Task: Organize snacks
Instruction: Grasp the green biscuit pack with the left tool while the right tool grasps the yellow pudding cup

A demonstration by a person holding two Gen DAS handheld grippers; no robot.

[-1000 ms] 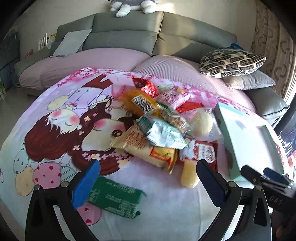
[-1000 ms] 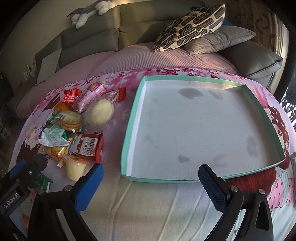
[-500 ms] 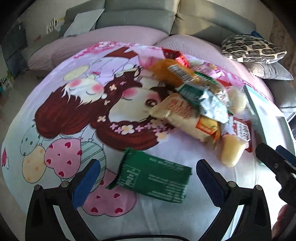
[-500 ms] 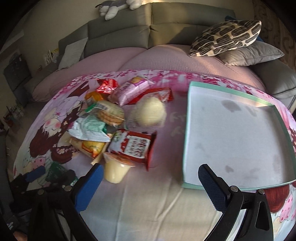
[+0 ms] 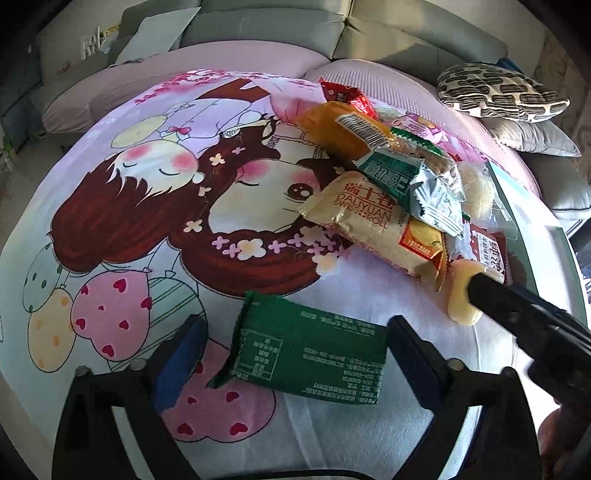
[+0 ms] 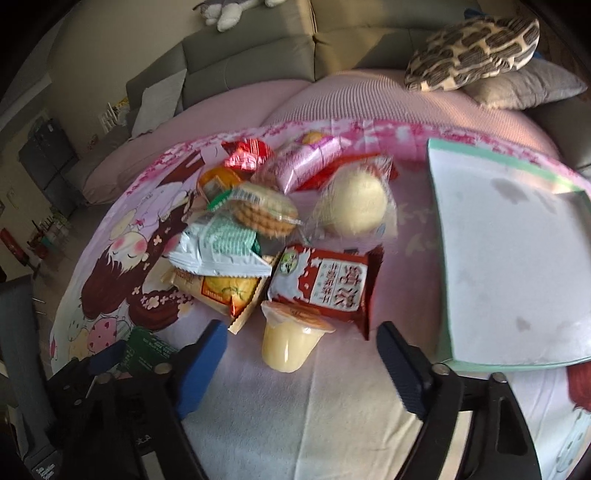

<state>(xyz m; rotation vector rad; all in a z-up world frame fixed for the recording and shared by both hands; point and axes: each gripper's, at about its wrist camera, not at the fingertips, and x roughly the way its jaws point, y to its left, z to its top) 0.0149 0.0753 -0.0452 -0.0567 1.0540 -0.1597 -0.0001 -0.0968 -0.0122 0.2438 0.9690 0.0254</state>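
The left tongs are closing around the green packet, not pinching it yet. The right tongs are closing around the yellow jelly cup, not squeezing it. Both snacks are lying on the cartoon cloth beside the snack pile.

Grey sofa runs along the back, seats under a pink cover. Patterned black-and-cream cushion on its right end, stacked on a plain grey cushion. Pale pillow on its left end. Plush toy on the backrest. Cartoon-print cloth spread in front of the sofa.
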